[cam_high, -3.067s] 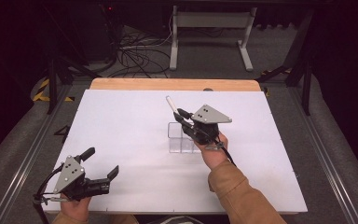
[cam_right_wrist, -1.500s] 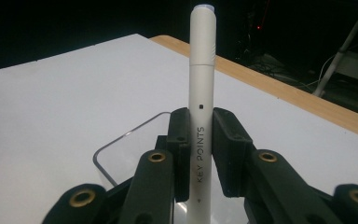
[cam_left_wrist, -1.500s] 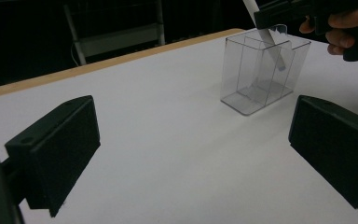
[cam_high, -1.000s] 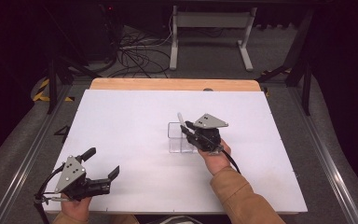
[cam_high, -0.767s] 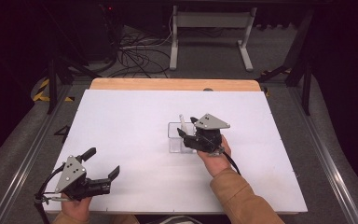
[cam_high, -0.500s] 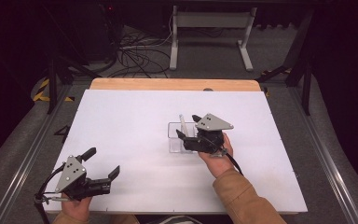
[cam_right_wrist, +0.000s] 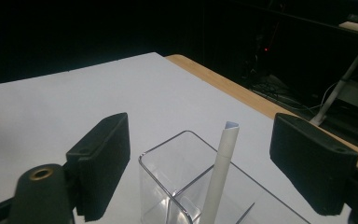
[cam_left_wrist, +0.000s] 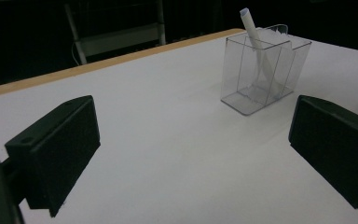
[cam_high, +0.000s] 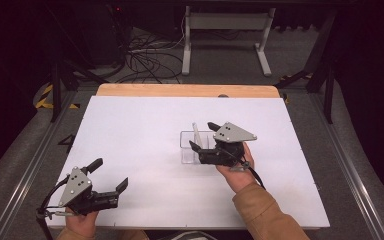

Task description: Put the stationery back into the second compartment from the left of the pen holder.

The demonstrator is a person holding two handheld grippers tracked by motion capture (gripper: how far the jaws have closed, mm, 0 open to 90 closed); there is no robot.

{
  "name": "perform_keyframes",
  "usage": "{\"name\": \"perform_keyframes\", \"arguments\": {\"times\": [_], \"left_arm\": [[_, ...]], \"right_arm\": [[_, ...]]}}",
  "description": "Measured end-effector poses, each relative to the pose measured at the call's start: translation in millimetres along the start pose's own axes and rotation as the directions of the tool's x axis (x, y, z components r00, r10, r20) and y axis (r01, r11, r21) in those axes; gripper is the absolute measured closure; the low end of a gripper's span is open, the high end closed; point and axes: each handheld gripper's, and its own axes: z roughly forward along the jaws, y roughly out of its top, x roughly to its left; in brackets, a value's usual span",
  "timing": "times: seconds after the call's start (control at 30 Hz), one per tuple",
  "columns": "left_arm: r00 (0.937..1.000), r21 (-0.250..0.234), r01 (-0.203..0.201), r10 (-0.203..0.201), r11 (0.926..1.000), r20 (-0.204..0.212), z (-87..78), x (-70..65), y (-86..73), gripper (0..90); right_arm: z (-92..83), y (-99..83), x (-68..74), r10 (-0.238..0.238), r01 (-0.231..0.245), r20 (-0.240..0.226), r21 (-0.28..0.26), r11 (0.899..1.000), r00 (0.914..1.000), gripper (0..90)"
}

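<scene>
A clear plastic holder [cam_high: 196, 147] stands upright on the white worktop [cam_high: 130, 130], right of centre and about midway between its near and far edges. Thin inner walls divide it into compartments. 1 white pen [cam_high: 196, 134] stands inside it, its lower end at the bottom of a compartment, its body tilted and leaning on the rim, its upper end well above the top edge. Which compartment it occupies cannot be told.

A big white table [cam_high: 130, 140] has a wooden edge [cam_high: 180, 90] at the far side. A clear plastic box [cam_high: 192, 147] stands on it, near the middle.
</scene>
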Motion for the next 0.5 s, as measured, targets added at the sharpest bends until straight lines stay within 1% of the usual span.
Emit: {"name": "perform_keyframes", "arguments": {"times": [0.17,0.27,0.4,0.5], "left_arm": [[1.0,-0.001,0.003,-0.003,1.0,0.001,-0.4,0.5,0.1,2.7],[1.0,0.001,0.003,-0.003,1.0,0.002,-0.3,0.1,0.1,2.7],[1.0,0.0,0.001,-0.001,1.0,0.0,-0.5,0.0,0.0,2.7],[1.0,-0.002,0.004,-0.004,1.0,-0.001,-0.7,-1.2,0.1,2.7]], "right_arm": [[-7.7,3.1,0.1,-0.003,0.003,-0.013,-0.01,1.0,0.9999,19.1],[-15.1,4.3,-1.3,-0.005,0.005,-0.017,-0.016,1.0,0.9998,18.3],[-26.7,5.5,-5.7,0.008,-0.008,-0.023,-0.017,1.0,0.9997,14.4],[-34.2,6.1,-7.9,0.012,-0.012,-0.044,-0.016,1.0,0.999,9.6]]}}
